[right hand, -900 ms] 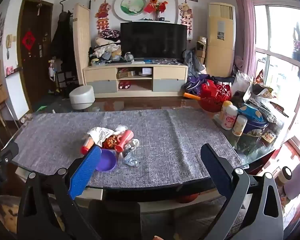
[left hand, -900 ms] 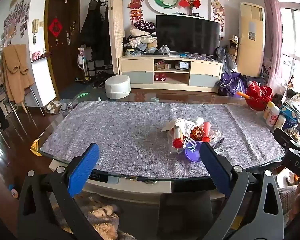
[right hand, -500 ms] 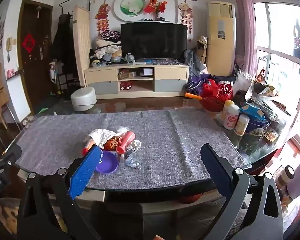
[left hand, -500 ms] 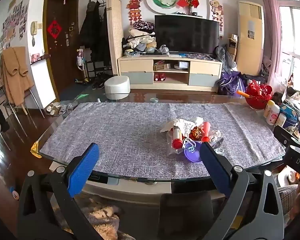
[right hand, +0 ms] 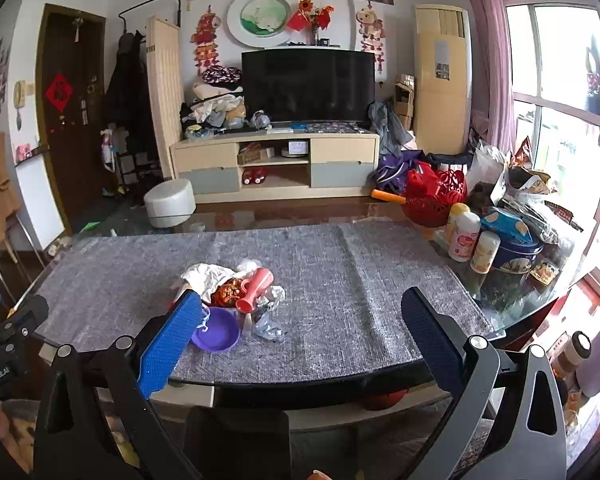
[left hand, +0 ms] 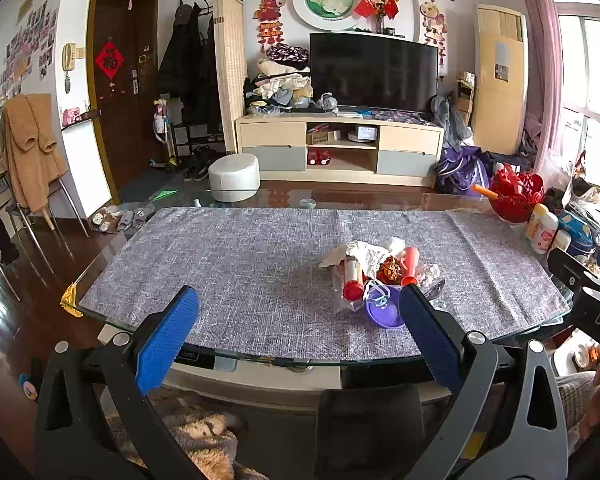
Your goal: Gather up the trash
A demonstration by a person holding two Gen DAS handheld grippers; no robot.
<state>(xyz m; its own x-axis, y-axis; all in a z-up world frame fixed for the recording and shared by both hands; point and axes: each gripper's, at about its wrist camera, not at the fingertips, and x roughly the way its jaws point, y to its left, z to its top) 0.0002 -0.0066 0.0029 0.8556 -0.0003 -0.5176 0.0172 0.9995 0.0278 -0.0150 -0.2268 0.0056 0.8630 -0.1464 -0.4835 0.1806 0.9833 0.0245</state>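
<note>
A glass-topped bench (left hand: pixel 100 280) carries a grey cloth (left hand: pixel 240 264). Near its front edge lies the trash pile (left hand: pixel 376 276): crumpled paper, red tubes, a purple lid (right hand: pixel 216 334). The left gripper (left hand: pixel 298 320) and right gripper (right hand: pixel 300 324) hover before the bench, jaws spread wide, grasping nothing.

Rough woven cloth (left hand: pixel 260 264), seemingly glossy glass table (left hand: pixel 100 256)

Both grippers wide apart at the jaws, nothing between the pads.
Left gripper (left hand: pixel 298 326) tilted downward, 2 blue pads spread, empty. Right gripper (right hand: pixel 300 328) tilted downward likewise, 2 blue pads spread, empty. Each gripper's body shows at the edge of the other's view.
</note>
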